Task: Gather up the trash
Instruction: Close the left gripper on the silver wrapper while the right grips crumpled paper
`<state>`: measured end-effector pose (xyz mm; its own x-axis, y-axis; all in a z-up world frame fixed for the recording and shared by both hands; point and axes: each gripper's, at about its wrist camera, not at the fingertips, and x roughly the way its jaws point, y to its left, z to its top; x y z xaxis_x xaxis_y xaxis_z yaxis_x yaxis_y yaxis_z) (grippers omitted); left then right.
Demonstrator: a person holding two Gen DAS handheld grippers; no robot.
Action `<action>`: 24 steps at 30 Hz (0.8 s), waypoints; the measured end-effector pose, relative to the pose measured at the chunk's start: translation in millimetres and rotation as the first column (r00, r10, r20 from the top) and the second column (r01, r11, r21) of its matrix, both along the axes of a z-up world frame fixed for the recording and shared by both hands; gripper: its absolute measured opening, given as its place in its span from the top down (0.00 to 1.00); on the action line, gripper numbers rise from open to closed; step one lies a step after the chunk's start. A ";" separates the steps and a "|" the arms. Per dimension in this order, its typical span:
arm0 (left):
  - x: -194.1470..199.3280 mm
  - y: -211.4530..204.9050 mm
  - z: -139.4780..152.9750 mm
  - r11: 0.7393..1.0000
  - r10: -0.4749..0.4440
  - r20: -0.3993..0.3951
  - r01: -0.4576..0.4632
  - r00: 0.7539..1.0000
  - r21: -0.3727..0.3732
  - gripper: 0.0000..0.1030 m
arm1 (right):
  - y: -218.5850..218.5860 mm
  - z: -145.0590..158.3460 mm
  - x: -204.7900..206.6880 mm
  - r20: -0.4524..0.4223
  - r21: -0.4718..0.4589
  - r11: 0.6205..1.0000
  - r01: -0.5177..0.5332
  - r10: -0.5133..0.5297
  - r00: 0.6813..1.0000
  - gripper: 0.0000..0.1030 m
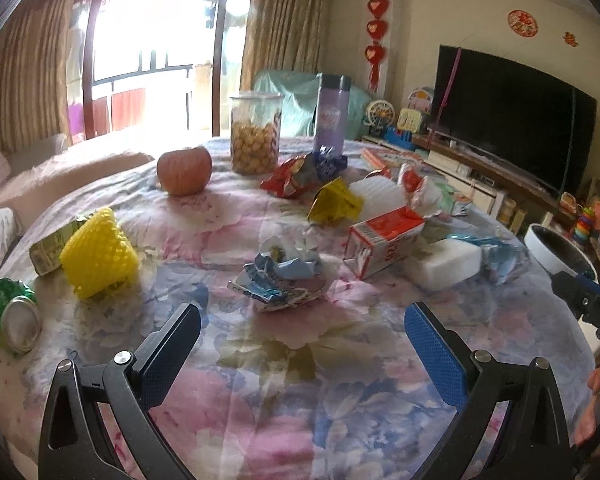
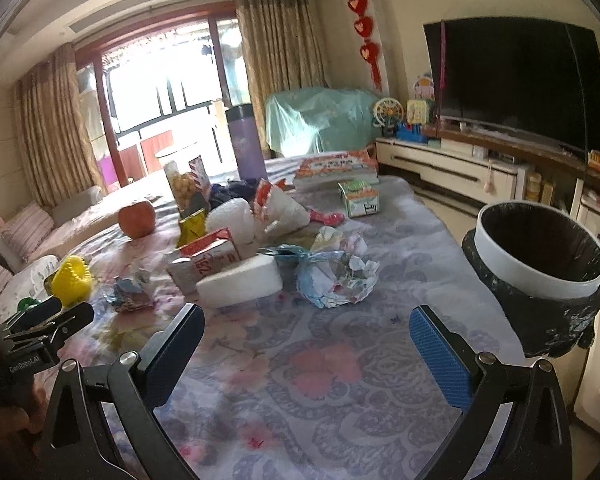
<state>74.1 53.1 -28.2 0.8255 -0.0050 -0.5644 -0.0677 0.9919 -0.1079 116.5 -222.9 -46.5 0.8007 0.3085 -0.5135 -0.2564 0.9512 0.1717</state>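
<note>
Both the left gripper point(image 1: 302, 320) and right gripper point(image 2: 306, 320) are hovering with jaws wide, empty; wrappers, carton point(image 1: 384, 240) and can point(image 1: 12, 316) are still littering the worktop point(image 2: 340, 380) beside the seemingly empty bin point(image 2: 540, 276).

One round orange-red apple point(image 1: 184, 170); one clear plastic jar of golden snack balls point(image 1: 255, 133); one lilac insulated bottle point(image 1: 331, 114); one yellow foam fruit net point(image 1: 99, 252); one crushed green drink can point(image 1: 12, 314); one red-and-white carton point(image 1: 384, 240); one white foam block point(image 1: 444, 258); two crumpled paper wrappers point(image 1: 282, 276) point(image 2: 336, 276); one white bin with black liner point(image 2: 540, 264)
</note>
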 end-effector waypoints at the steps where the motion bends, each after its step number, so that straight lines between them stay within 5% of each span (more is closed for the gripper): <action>1: 4.0 1.1 -1.2 1.000 0.001 -0.010 -0.001 1.000 -0.002 0.01 | -1.3 -1.1 3.9 -0.009 0.001 1.000 0.003 -0.003 1.000 0.00; 14: 77.9 14.3 -17.9 0.999 0.029 -0.146 -0.034 0.989 -0.028 0.02 | -6.3 -16.8 54.3 -0.122 0.004 1.000 0.019 -0.019 0.992 0.01; 18: 95.1 11.9 -24.4 1.000 0.019 -0.190 -0.023 0.982 -0.021 0.14 | -7.5 -20.9 66.3 -0.148 0.012 1.000 0.014 -0.012 0.989 0.03; 20: 102.6 9.3 -27.8 1.000 0.009 -0.211 -0.014 0.977 -0.021 0.27 | -7.6 -22.7 71.4 -0.160 0.015 1.000 0.009 -0.007 0.987 0.07; 24: 106.1 6.5 -28.8 1.000 -0.019 -0.214 0.014 0.977 -0.026 0.42 | -6.5 -28.1 80.8 -0.191 0.022 1.000 -0.007 0.011 0.982 0.36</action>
<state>180.3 59.6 -57.1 0.6850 -0.0336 -0.7278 -0.0755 0.9903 -0.1167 197.3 -229.4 -74.6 0.6855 0.3275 -0.6503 -0.2256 0.9447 0.2380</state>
